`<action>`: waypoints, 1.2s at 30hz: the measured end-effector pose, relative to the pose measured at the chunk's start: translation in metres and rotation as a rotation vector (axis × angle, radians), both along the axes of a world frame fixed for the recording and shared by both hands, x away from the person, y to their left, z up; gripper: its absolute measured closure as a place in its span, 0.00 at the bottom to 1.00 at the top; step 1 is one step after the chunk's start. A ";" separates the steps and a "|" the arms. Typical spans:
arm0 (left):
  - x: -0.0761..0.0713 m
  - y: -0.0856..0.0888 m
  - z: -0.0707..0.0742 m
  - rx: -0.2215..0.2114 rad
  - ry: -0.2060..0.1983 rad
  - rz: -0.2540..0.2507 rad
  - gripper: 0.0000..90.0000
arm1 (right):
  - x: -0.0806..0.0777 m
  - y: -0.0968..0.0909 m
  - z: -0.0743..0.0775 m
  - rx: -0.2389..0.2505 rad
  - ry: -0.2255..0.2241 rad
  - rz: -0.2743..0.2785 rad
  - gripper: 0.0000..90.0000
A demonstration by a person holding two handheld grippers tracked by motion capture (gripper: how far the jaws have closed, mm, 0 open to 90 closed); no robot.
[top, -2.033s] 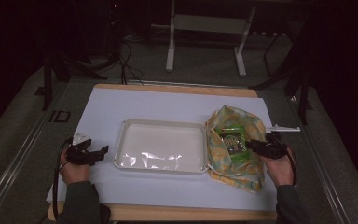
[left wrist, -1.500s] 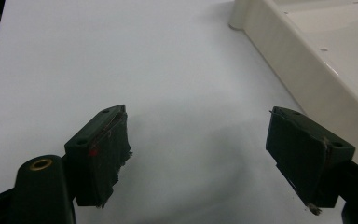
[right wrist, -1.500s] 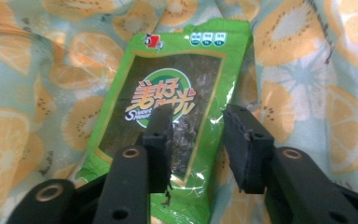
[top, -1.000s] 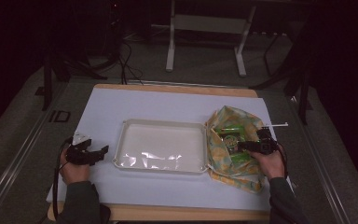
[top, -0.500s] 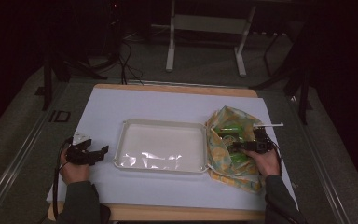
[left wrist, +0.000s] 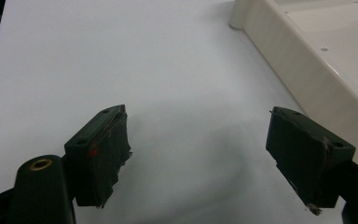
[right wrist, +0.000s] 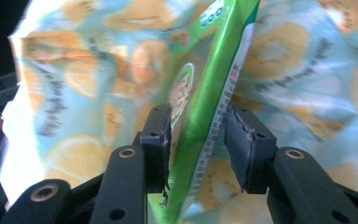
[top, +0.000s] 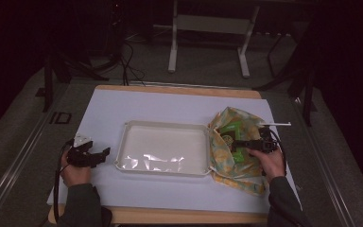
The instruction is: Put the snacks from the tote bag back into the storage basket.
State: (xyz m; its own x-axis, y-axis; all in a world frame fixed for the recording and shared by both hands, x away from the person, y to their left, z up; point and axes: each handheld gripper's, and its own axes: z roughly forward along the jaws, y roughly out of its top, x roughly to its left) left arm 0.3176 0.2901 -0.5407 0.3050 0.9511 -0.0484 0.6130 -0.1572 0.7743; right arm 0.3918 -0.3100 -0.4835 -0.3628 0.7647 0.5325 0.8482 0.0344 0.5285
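Observation:
A fruit-patterned cloth bag (top: 227, 165) lies open at the table's right, with a green packet (top: 230, 129) inside it. My right gripper (top: 235, 144) reaches into the bag's mouth. In the right gripper view its jaws have just been closing, and the pads (right wrist: 161, 140) now press both faces of the green packet (right wrist: 209, 93), which stands on edge between them against the bag (right wrist: 298, 70). My left gripper (top: 105, 153) rests open and holds nothing, on the white table left of the cream tray (top: 163, 124). Its jaws stand wide apart (left wrist: 198, 154) beside the tray's wall (left wrist: 307, 84).
The cream tray holds nothing and sits mid-table between my two hands. White table surface (top: 170, 106) stretches behind it. Dark floor, cables and a stand's legs (top: 172, 61) lie beyond the far edge.
My right gripper has moved left, deeper into the bag, and its jaws have come in onto the green packet. The left hand and gripper have stayed put.

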 end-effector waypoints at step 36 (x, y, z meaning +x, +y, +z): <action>0.000 0.000 0.000 -0.003 -0.001 -0.002 0.24 | 0.003 0.012 0.024 -0.092 0.004 -0.103 0.81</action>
State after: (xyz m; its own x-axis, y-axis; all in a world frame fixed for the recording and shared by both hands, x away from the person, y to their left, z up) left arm 0.3176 0.2903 -0.5407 0.3071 0.9503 -0.0508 0.6119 -0.1563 0.7753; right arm 0.3950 -0.2981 -0.4599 -0.2778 0.8436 0.4595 0.8517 -0.0050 0.5240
